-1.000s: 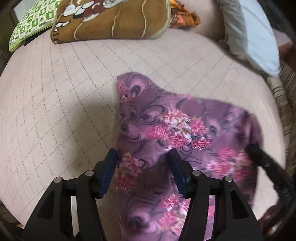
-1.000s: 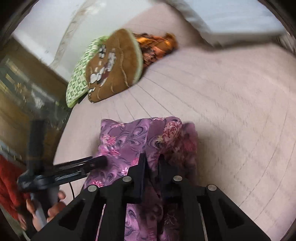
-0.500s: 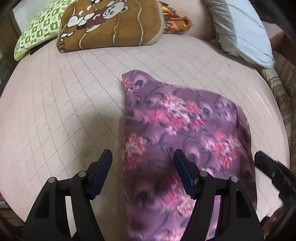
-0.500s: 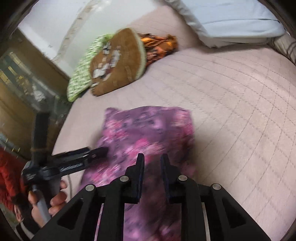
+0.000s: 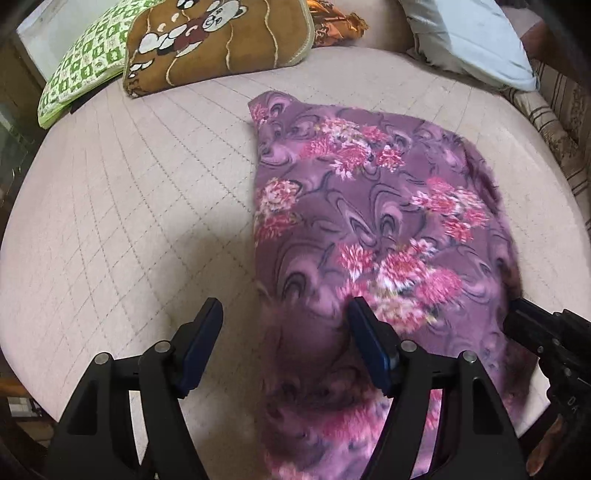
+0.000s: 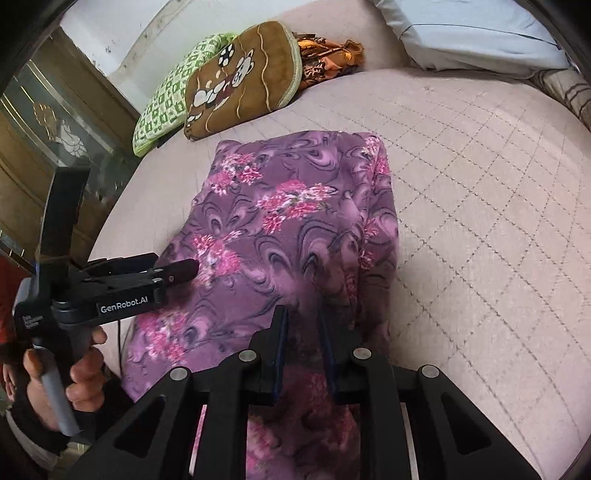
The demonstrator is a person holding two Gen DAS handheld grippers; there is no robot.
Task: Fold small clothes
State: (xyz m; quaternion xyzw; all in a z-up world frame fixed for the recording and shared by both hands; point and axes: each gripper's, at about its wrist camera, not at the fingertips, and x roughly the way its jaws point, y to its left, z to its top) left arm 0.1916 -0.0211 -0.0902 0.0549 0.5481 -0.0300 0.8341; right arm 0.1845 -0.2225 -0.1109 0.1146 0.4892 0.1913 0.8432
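**Two claws over a purple floral garment on the bed**

Two claws hang above a purple floral garment (image 5: 369, 229) that lies spread on the quilted beige bed cover (image 5: 129, 206), its far edge toward the pillows and its near end running under both cameras.

From the left wrist view, the left claw (image 5: 286, 321) stands with its blue-padded fingers (image 5: 201, 343) wide apart; the garment's left edge lies between and below them, and neither pad presses on the cloth. The tip of the other tool enters at the lower right of that view, over the garment's right side.

From the right wrist view, the right claw (image 6: 301, 332) has its fingers only a little apart, with a narrow gap. Purple cloth shows in that gap and beneath it, but the pads do not appear to pinch it. At the left of this view a hand (image 6: 74, 380) grips the handle of the left claw, whose dark tip sits over the garment's pink flowers.

At the head of the bed lie a green checked cushion (image 5: 85, 62), a brown teddy-bear cushion (image 5: 221, 40), an orange patterned cloth (image 5: 336, 26) and a pale blue pillow (image 5: 469, 40).
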